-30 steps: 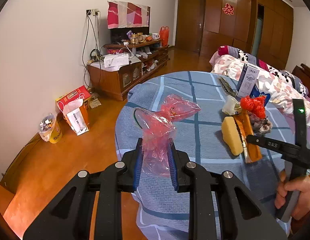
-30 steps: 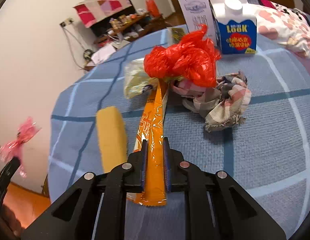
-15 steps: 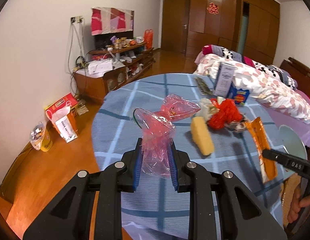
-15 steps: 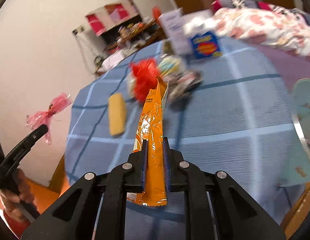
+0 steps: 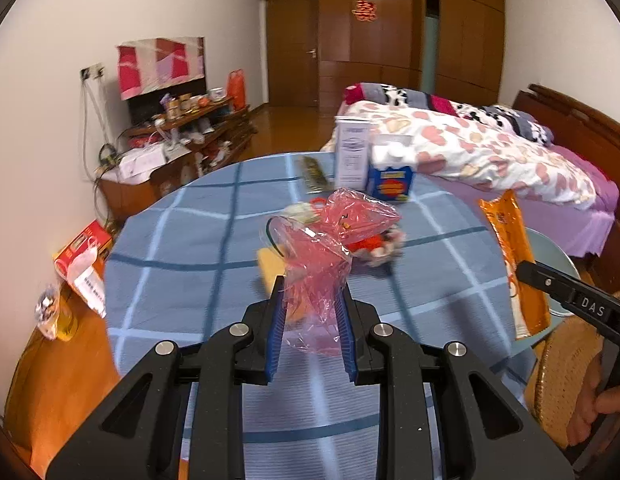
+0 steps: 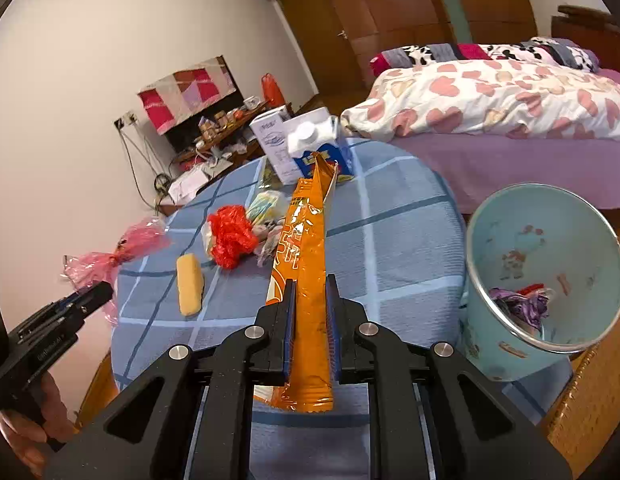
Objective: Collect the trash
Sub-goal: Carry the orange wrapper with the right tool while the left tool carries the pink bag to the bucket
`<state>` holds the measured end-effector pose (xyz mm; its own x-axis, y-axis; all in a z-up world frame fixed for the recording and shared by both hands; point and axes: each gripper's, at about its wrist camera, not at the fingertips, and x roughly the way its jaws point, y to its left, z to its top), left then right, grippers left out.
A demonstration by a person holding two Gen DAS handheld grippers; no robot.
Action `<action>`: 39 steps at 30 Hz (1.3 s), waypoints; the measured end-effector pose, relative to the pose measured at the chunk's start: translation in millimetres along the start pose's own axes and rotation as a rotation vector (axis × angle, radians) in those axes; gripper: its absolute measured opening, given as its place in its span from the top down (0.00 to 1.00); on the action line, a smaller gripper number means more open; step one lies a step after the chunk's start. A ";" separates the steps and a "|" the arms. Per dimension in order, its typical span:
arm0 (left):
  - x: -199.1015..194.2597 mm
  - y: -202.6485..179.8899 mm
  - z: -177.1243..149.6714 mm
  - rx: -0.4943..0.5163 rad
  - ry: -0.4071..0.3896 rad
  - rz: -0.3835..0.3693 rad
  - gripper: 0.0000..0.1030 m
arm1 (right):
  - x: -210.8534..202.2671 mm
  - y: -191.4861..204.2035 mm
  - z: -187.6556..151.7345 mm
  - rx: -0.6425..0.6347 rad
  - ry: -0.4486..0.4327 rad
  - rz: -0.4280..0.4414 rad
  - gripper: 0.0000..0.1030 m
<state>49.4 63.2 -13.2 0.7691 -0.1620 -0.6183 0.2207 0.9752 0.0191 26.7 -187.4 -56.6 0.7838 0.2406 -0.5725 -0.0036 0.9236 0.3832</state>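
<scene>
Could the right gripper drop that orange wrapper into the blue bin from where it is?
Probably yes. The right gripper is shut on the orange wrapper, and the blue bin sits just to its right, mouth open towards it, with nothing between them.

lettering in view: little that i can read

on my right gripper (image 5: 528, 274), seen from my left wrist, the white letters "das" stand on the black finger. the red paper sign (image 5: 364, 10) on the wooden wardrobe doors is a double-happiness character, also seen from my right wrist. the blue carton (image 6: 322, 152) near the far edge of the table (image 6: 390, 240) has yellow letters too blurred to read, and the print on the white box (image 5: 352, 152) beside it and on the orange wrapper (image 6: 305, 260) in my right jaws is likewise unreadable.
</scene>
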 end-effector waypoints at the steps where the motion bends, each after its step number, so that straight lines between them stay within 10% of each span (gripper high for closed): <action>1: 0.1 -8.0 1.5 0.010 -0.001 -0.008 0.77 | -1.6 -2.1 1.3 0.004 -0.005 -0.004 0.86; 39: 18.7 -185.1 19.4 0.241 -0.020 -0.180 0.77 | -69.8 -115.6 -0.8 0.149 -0.139 -0.280 0.86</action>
<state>34.6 -123.3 -13.1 0.7160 -0.3342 -0.6130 0.4889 0.8668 0.0985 -28.1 -310.8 -61.5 0.8186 -0.0686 -0.5702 0.3066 0.8918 0.3328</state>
